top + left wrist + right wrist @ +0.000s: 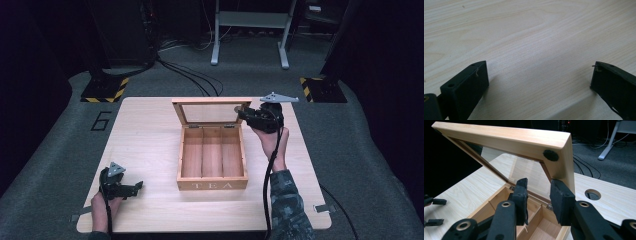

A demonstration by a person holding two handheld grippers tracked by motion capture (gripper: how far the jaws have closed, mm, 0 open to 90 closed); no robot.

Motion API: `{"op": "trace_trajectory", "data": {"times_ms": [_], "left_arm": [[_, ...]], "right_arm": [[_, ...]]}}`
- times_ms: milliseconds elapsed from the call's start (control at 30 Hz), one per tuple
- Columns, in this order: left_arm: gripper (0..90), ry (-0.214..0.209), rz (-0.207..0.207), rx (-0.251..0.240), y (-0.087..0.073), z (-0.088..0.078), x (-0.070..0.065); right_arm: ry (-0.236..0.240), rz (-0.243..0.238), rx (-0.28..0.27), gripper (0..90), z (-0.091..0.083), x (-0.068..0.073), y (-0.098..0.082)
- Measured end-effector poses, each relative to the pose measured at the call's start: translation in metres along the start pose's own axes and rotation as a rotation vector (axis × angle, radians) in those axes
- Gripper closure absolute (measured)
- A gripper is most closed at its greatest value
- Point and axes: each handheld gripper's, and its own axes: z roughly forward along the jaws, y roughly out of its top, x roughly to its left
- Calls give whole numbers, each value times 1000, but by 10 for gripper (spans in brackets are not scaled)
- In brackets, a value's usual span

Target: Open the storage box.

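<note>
Tea box (212, 159): a wooden box with "TEA" on its front wall, standing in the middle of the wooden table (150, 130); three long compartments run front to back inside it, with nothing visible in them.
Lid (212, 112): a wooden frame with a clear pane, hinged at the far wall of the tea box and raised to stand about upright; in the right gripper view a round dark pad (550, 155) sits on the frame's corner.
Right gripper (243, 115): held up at the right end of the lid, beside the far right corner of the tea box; the grey three-cornered plate (279, 97) rides on top.
Right gripper's jaws: drawn close together around the right side of the lid frame, one pad in front of the pane and one against the frame's outer face (539, 200); they pinch the lid.
Left gripper (137, 187): low over the table, well left of the tea box's front left corner.
Left gripper's jaws: spread wide, with bare wood grain between them (540, 77) and nothing held.
Round hole (592, 194): in the table, just right of the tea box.
</note>
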Motion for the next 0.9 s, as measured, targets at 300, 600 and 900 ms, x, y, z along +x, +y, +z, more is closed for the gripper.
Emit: {"op": "trace_trajectory", "data": {"times_ms": [300, 600, 900], "left_arm": [[12, 2, 7, -5, 0, 0, 0], [12, 2, 7, -5, 0, 0, 0], [12, 0, 7, -1, 0, 0, 0]], "right_arm": [[0, -4, -3, 667, 0, 0, 0], [-1, 0, -5, 670, -1, 0, -1], [-1, -2, -9, 672, -1, 1, -1]]}}
